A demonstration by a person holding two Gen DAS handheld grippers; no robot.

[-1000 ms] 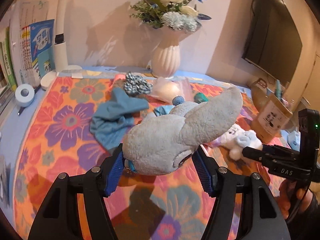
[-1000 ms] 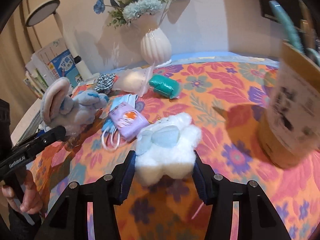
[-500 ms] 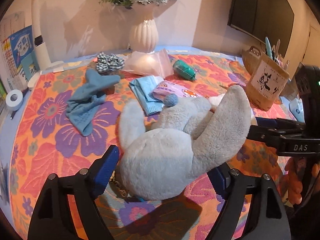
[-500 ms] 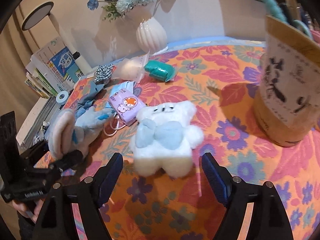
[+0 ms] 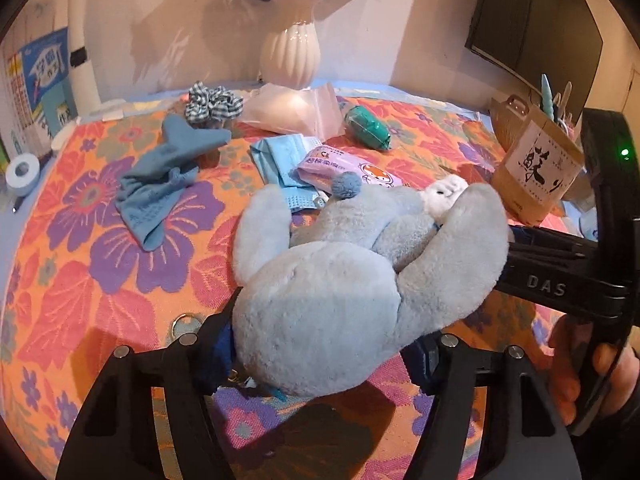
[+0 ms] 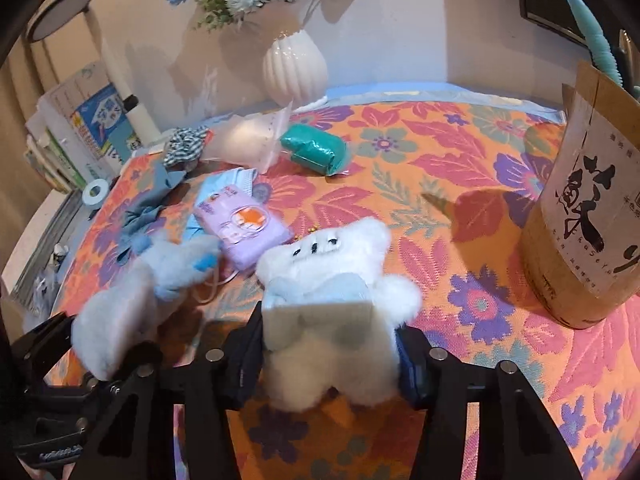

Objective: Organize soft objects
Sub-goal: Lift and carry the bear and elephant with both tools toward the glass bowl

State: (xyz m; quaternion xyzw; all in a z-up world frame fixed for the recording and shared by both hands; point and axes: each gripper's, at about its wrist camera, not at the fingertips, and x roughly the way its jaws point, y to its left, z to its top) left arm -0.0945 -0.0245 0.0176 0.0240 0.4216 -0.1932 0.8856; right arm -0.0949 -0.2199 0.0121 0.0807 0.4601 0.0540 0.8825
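**Both grippers close again on two plush toys**

Half a second ago both pairs of jaws stood wide around loose toys; now each pair is narrowing, and its blue pads already press into a toy's sides.

Covering the table is an orange woven cloth with large pink and purple flowers (image 5: 100, 240). At the back stands a white ribbed ceramic vase of blue and cream flowers (image 5: 290, 50). At the right edge is a brown paper bag printed with black brush lettering (image 6: 588, 224), with pens poking out of it.

Biggest of the soft things is a pale grey-blue plush rabbit with long floppy ears (image 5: 340, 292). It lies low on the cloth in front, its head squeezed between the pads of the left gripper (image 5: 320, 354). Just to its right, a fluffy white plush bear with a light blue bow (image 6: 336, 308) sits clamped in the right gripper (image 6: 330, 360), its face pointing away. The two toys lie close together; whether they touch cannot be told.

Further back lie a crumpled blue knitted cloth (image 5: 160, 184), a clear plastic zip bag (image 5: 292, 110), a folded light blue face mask (image 5: 276, 160), a lilac tissue packet with a fox picture (image 6: 242, 228), a teal wrapped roll (image 6: 316, 150) and a black-and-white gingham scrunchie (image 5: 214, 100).

Risks, as a judgement: plush squashes, so a grip on fur alone could slip when lifted. The rabbit's long ear rests by the right gripper's body and could snag it. A metal ring (image 5: 185, 322) near the rabbit's head may catch on the woven cloth.
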